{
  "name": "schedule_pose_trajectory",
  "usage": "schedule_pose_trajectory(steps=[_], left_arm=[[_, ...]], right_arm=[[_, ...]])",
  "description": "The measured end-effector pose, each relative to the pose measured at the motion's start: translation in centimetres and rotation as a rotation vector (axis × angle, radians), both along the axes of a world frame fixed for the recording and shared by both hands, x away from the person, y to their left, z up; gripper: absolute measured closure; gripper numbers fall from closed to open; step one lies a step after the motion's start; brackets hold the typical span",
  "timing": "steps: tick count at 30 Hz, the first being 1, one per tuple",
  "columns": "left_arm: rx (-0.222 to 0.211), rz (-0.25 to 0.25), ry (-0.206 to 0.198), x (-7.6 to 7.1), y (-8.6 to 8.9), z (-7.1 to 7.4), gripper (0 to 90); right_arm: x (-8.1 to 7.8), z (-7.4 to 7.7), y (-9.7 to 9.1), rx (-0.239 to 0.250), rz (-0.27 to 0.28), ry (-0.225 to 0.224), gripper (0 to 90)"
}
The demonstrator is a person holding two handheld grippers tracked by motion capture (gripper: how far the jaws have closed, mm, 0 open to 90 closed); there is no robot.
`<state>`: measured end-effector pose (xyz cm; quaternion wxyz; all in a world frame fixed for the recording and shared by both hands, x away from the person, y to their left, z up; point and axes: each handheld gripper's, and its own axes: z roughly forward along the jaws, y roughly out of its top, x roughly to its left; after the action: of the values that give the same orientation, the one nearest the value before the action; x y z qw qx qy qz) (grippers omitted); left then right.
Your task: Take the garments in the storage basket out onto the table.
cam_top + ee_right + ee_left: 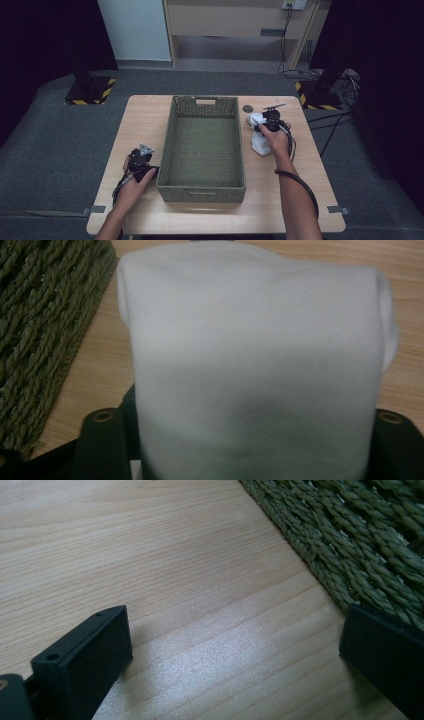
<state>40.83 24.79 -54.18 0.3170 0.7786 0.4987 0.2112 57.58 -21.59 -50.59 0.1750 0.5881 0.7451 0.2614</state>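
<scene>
High view shows a wooden table with a green woven basket standing open and empty at its middle, its long sides running away from the person, which leaves room on either flank for a hand to work. To the right of the basket lies a white cloth, bunched on the tabletop just beside the basket wall but not touching it as far as I can tell. The right gripper sits on top of that cloth, and in the right gripper view the white fabric fills the space between the two jaws, which press against its sides; I judge it clamped on the cloth, taken at its bulk so the whole bundle lifts in one piece. The short reach to the basket suggests the cloth is meant to go over the wall and inside. The left gripper rests low on the table at the basket's left wall, its jaws spread wide with bare wood between them, probably parked near enough to steady the basket if the lift nudges it. A small dark disc lies beyond the cloth.
</scene>
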Motion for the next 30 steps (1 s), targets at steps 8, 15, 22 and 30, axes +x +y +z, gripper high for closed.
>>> schedule_pose_trajectory(steps=[8, 15, 22, 30], left_arm=[[0.0, 0.0, 0.0, 0.0, 0.0, 0.0, 0.0], [0.0, 0.0, 0.0, 0.0, 0.0, 0.0, 0.0], [0.0, 0.0, 0.0, 0.0, 0.0, 0.0, 0.0], [0.0, 0.0, 0.0, 0.0, 0.0, 0.0, 0.0]], right_arm=[[-0.4, 1.5, -0.3, 0.018, 0.004, 0.01, 6.1], [-0.6, 3.5, -1.1, 0.023, -0.011, -0.051, 3.2], [-0.1, 4.5, -1.0, 0.053, -0.031, -0.111, 3.2], [0.0, 5.2, -0.2, 0.054, -0.025, -0.179, 3.3]])
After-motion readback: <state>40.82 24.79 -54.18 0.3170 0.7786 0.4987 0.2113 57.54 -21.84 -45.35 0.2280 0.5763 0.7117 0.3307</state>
